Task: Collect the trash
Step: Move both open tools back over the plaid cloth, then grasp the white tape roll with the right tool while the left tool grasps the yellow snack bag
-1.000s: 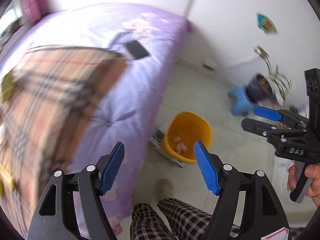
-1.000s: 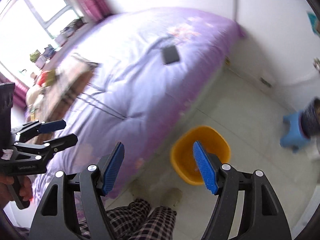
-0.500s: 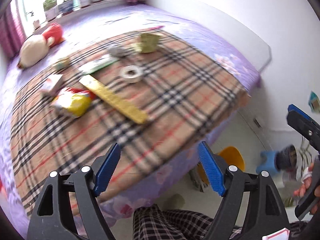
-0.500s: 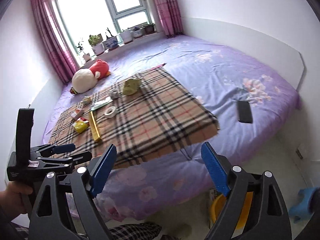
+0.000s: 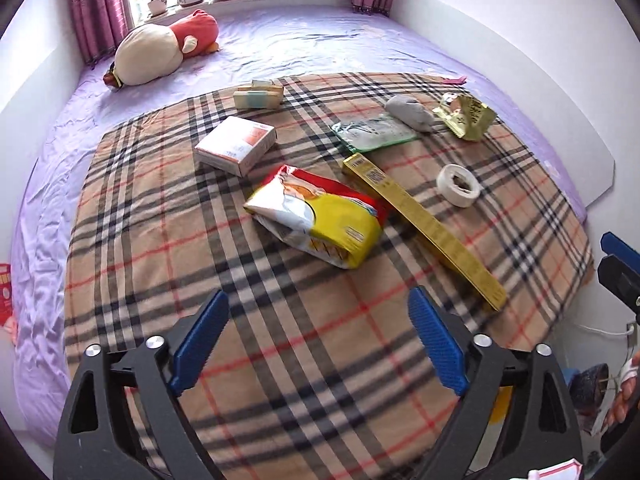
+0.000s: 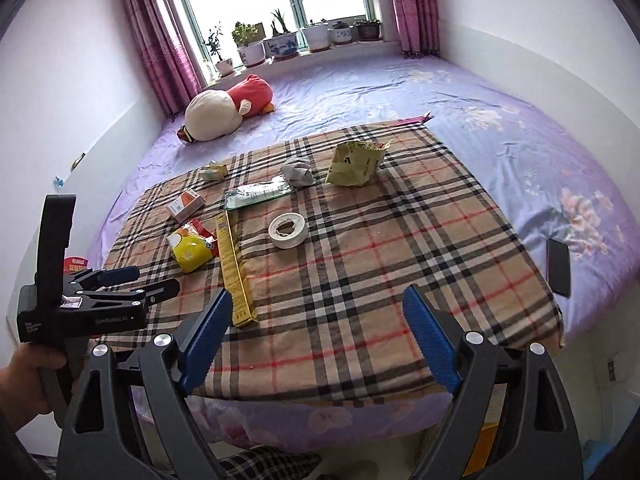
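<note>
Trash lies on a plaid blanket [image 5: 280, 360] on the bed. There is a yellow-red snack bag [image 5: 320, 216], a long yellow box [image 5: 424, 224], a white tape roll [image 5: 458, 185], a white-orange carton [image 5: 236, 145], a green-white pouch [image 5: 374, 133], a grey wad [image 5: 412, 112] and a gold bag [image 5: 466, 116]. My left gripper [image 5: 318, 294] hovers over the blanket's near part with nothing between its jaws, which are opening. My right gripper [image 6: 318, 294] is open and empty above the blanket's near edge. In the right wrist view the left gripper [image 6: 152, 280] is off to the left.
A red-and-cream plush toy [image 5: 160, 52] lies at the bed's far side. A dark phone [image 6: 558, 266] rests on the purple sheet [image 6: 500, 148] at right. Potted plants [image 6: 280, 44] line the windowsill. A sliver of the yellow bin [image 6: 486, 440] shows below the bed edge.
Both views have swung from the floor and the yellow bin up onto the plaid blanket with the trash. Both grippers' jaws stand wider than before.
</note>
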Tool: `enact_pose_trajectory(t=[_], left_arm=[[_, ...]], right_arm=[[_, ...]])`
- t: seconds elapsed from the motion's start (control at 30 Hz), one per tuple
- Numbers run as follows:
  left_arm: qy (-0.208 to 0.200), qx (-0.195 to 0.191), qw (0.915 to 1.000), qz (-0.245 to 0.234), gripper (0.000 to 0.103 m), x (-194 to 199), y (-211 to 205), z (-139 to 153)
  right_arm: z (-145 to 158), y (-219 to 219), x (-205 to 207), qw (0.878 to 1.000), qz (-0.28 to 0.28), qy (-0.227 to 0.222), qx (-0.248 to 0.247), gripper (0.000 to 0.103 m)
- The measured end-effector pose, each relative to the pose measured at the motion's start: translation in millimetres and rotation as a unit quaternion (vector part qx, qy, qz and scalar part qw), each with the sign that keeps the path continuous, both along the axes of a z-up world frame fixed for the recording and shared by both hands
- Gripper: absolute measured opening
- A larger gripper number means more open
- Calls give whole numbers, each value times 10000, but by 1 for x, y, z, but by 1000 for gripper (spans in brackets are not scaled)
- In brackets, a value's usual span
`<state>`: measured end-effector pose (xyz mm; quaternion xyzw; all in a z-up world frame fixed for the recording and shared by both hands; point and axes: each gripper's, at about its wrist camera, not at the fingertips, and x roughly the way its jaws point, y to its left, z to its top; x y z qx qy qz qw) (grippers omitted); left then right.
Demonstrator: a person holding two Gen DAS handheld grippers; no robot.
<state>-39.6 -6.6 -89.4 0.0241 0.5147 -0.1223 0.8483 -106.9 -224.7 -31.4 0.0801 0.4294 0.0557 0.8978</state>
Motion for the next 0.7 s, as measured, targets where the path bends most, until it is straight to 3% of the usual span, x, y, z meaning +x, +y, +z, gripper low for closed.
enact_pose_trajectory(t=[0.23,0.7], left_arm=[[-31,326,9992,-245,97,27,4,-19],[-179,255,9947,-979,98,60,-10,-21]], right_arm=[[-22,9,38,9994,83,292,-191,87],[-54,35,98,9961,293,601,-582,87]])
